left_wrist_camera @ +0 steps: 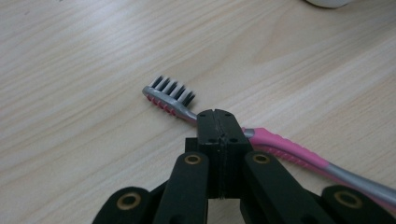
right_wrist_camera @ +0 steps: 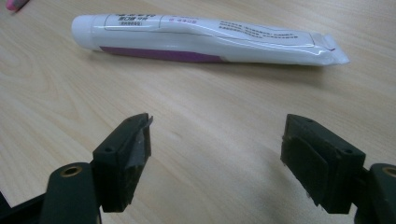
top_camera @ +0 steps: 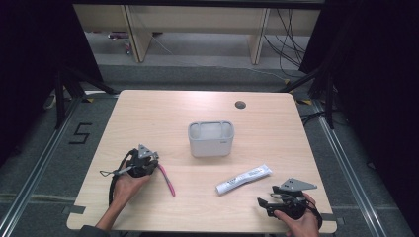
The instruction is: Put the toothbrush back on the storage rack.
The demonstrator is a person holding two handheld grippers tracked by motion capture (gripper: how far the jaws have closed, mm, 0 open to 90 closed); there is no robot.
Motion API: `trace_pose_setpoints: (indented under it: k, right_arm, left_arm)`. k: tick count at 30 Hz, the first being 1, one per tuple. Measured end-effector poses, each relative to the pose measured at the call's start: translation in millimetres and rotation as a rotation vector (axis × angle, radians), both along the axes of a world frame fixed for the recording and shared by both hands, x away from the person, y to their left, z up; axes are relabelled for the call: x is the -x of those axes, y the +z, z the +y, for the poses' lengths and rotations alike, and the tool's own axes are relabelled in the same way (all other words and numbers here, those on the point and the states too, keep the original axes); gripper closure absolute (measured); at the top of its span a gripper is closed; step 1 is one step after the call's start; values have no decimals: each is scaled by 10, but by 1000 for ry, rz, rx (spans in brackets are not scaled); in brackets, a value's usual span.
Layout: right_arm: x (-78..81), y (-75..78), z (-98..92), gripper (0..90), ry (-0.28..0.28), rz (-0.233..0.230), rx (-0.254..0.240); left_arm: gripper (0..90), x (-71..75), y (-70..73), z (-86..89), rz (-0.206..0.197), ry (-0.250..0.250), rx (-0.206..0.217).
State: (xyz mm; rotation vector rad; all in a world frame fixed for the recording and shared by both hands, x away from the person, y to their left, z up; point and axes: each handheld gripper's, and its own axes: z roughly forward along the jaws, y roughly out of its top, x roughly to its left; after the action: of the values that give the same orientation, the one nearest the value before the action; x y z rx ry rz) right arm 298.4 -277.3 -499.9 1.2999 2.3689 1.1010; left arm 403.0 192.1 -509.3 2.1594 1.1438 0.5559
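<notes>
Left tongs (left_wrist_camera: 217, 122) are clamped on the toothbrush (left_wrist_camera: 280, 144) neck: lift level and carry it to the bin (top_camera: 211, 138). Right tongs (right_wrist_camera: 217, 154) stand wide before the tube (right_wrist_camera: 205, 39); keep them clear.

The pale wood-grain worktop (top_camera: 148, 113) has rounded corners and a small round dark cable hole (top_camera: 240, 104) near its far edge. A grey rectangular plastic bin (top_camera: 211, 138) stands near its middle. Nearer the person, a white toothpaste tube with a purple stripe (top_camera: 244, 178) lies flat at a slant, and left of it a pink and grey toothbrush (top_camera: 167, 180).
</notes>
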Motion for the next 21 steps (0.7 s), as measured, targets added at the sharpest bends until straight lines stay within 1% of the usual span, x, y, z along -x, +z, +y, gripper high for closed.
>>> trace_pose_setpoints:
  k: [2,5,6,8,9,10,12,14,15,16,18,19,21]
  right_arm:
    - [-1,1,-1,249,-1,2,-1]
    - [1,3,-2,249,0,2,2]
    - [-1,3,-7,249,1,-9,3]
    - [0,3,-5,249,2,-8,2]
    - [6,5,1,251,0,5,-3]
    - [5,4,1,252,2,4,-5]
    - [2,5,-5,252,-2,3,2]
    - [2,6,-13,252,-6,-9,7]
    - [2,6,-13,252,-6,-9,7]
    - [2,8,-14,252,-3,-6,3]
    - [4,8,-13,252,-3,-4,1]
    - [-8,8,-28,252,8,-29,19]
    - [-6,11,-28,252,4,-25,18]
  left_arm:
    - [895,-22,-3,-37,9,-7,0]
    - [891,-45,-7,-75,11,-8,-3]
    - [889,-61,-10,-116,9,-8,4]
    - [887,-72,-8,-159,6,-12,2]
    - [888,-77,-2,-175,7,-16,-9]
    - [889,-83,-1,-191,7,-17,-8]
    - [891,-102,-4,-222,10,-22,-2]
    - [891,-111,-4,-244,13,-26,-8]
    - [890,-111,-4,-244,13,-26,-8]
    - [891,-117,-3,-271,12,-26,1]
    - [890,-118,7,-281,13,-27,-3]
    - [890,-119,10,-283,15,-26,3]
    - [887,-120,19,-276,14,-28,1]
